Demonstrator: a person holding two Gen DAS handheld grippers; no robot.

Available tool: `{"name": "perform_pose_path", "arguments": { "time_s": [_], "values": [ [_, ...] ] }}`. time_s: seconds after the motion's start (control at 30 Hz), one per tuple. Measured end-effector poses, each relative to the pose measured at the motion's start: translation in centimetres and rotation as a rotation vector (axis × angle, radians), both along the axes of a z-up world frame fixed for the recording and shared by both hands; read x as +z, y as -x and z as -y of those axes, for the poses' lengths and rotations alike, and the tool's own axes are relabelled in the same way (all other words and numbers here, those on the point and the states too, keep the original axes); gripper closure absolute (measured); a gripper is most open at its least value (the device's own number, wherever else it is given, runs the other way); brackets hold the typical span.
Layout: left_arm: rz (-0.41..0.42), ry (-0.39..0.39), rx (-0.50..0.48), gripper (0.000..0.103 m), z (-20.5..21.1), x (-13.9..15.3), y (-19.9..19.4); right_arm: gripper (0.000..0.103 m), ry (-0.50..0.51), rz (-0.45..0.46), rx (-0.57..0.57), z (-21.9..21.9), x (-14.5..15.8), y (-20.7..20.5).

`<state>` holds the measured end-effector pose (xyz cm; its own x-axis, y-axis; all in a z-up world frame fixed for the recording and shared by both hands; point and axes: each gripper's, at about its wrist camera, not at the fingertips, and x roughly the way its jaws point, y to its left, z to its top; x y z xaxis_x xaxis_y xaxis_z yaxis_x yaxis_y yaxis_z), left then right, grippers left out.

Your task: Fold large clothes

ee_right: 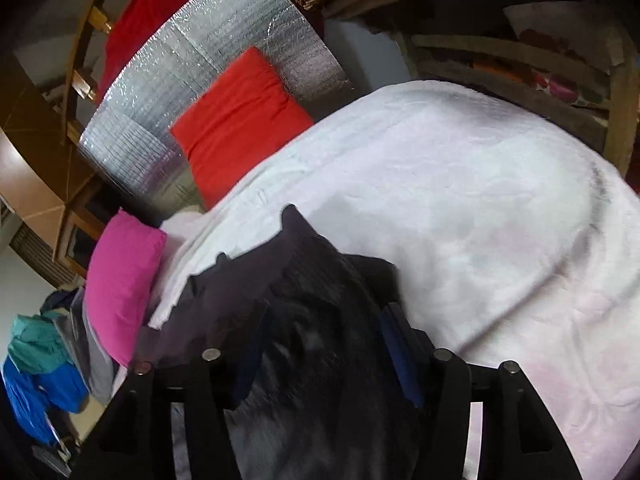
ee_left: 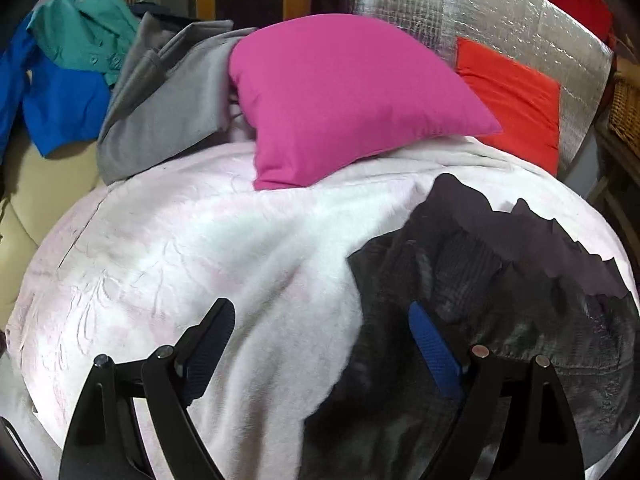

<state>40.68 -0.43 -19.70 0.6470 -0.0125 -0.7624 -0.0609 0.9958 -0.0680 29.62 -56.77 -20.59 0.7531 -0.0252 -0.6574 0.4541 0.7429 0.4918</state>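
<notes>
Dark charcoal garment of ribbed, crumpled cloth lies bunched on the pale pink fleecy blanket spread over the bed. At far left a blue shirt, a teal shirt and a grey garment lie heaped; a magenta cushion and an orange-red cushion follow to the right. My left gripper gapes wide with nothing pinched, its right pad over the dark cloth's edge. My right gripper stands partly spread above the dark cloth, and I cannot tell whether it has any hold.
</notes>
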Motion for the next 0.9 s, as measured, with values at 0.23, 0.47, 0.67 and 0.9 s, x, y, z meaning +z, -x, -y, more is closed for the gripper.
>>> {"name": "perform_pose_path", "arguments": {
  "time_s": [0.23, 0.47, 0.67, 0.9],
  "values": [
    [-0.13, 0.194, 0.003, 0.015, -2.7, -3.1, -1.0, 0.065, -0.041, -0.159, 0.086, -0.2, -4.3, -0.4],
    [-0.163, 0.136, 0.026, 0.028, -1.4, -4.3, -1.2, 0.078, 0.116, -0.099, 0.03, -1.9, -1.4, -0.2],
    [-0.178, 0.137, 0.041, 0.028, -1.2, -4.2, -0.8, 0.073, 0.048, -0.182, 0.033, -1.3, -3.8, -1.1],
    [-0.045, 0.043, 0.028, 0.027, -0.3, -0.4, 3.1, 0.04, 0.001, -0.052, -0.01, -0.8, -1.0, 3.4]
  ]
}}
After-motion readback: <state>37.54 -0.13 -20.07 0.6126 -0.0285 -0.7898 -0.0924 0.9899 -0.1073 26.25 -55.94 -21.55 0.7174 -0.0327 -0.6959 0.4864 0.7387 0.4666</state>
